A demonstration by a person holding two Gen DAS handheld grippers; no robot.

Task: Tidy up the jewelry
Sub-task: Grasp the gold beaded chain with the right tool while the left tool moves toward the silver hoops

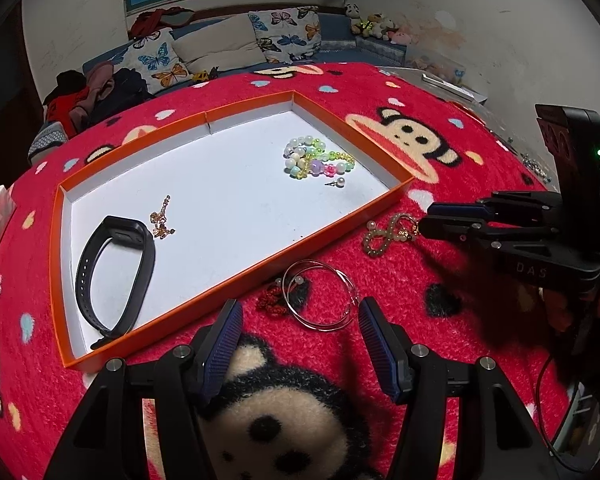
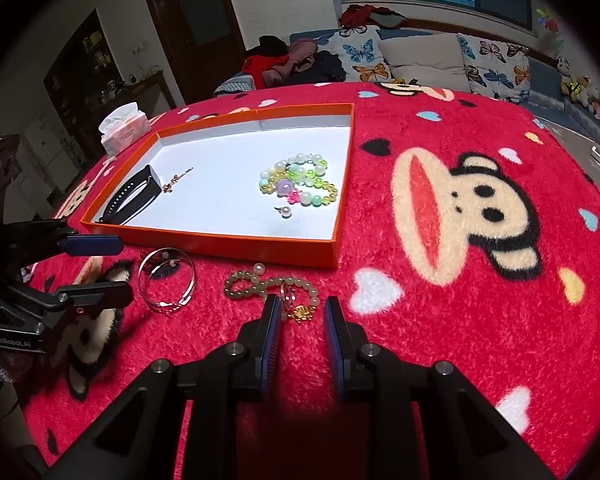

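Left gripper [image 1: 300,320]: fingers spread, grasping nothing; silver bangles [image 1: 320,296] just ahead between the tips, red knot charm [image 1: 270,300] beside.
Right gripper [image 2: 302,312]: fingers narrowly parted, gripping nothing; pearl bracelet [image 2: 268,284] at the tips, its gold charm between them.
Orange tray [image 1: 56,248]: beyond both grippers; black smart band [image 1: 116,276], gold chain [image 1: 162,224], colourful bead bracelets [image 1: 316,158], pearl earring [image 1: 338,184] inside.

Raised letters reading "DAS" stand on the black body of the right gripper [image 1: 424,222], seen in the left wrist view behind its fingers. In the right wrist view, white lettering that looks like "GenRobot.AI" runs along the black body of the left gripper [image 2: 96,266], at the picture's left edge. The print on the tissue pack [image 2: 123,127] is too small to read.
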